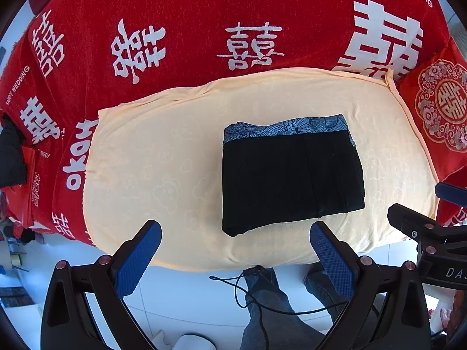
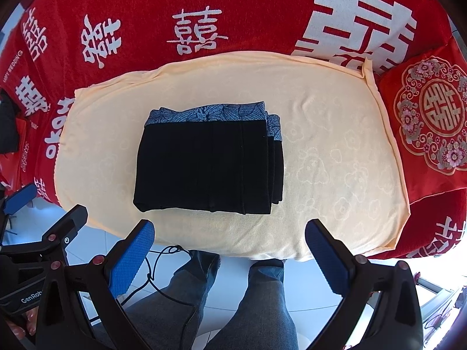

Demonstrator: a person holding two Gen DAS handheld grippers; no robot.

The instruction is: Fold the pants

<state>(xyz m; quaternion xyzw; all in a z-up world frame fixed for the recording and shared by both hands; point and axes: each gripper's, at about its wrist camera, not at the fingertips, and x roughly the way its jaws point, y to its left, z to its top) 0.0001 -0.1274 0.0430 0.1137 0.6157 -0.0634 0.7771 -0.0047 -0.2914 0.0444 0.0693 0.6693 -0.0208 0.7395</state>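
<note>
The black pants (image 1: 292,180) (image 2: 208,163) lie folded into a compact rectangle on a pale yellow towel (image 1: 151,160) (image 2: 335,160), their grey patterned waistband (image 1: 287,128) (image 2: 210,112) at the 12 o'clock edge and stacked fold edges showing along the 3 o'clock side. The towel covers the seat of a sofa draped in a red wedding blanket (image 1: 189,14) (image 2: 248,0) printed with white double-happiness characters and English lettering. At 3 o'clock, just beside the towel's edge, sits a red embroidered cushion (image 1: 440,105) (image 2: 429,119); at 9 o'clock a dark garment (image 1: 10,157) lies at the sofa's end. Both claws hover apart from the pants near the towel's 6 o'clock edge, nothing between them and the fabric. The left claw (image 1: 236,240) has its blue-padded fingers spread wide and holds nothing; the right claw (image 2: 230,239) is likewise spread wide and holds nothing. Below them are the person's jeans-clad legs (image 1: 265,297) (image 2: 262,297), a thin black cable (image 1: 248,294) (image 2: 157,271) trailing over them, and a white tiled floor (image 1: 181,300) (image 2: 303,285).
</note>
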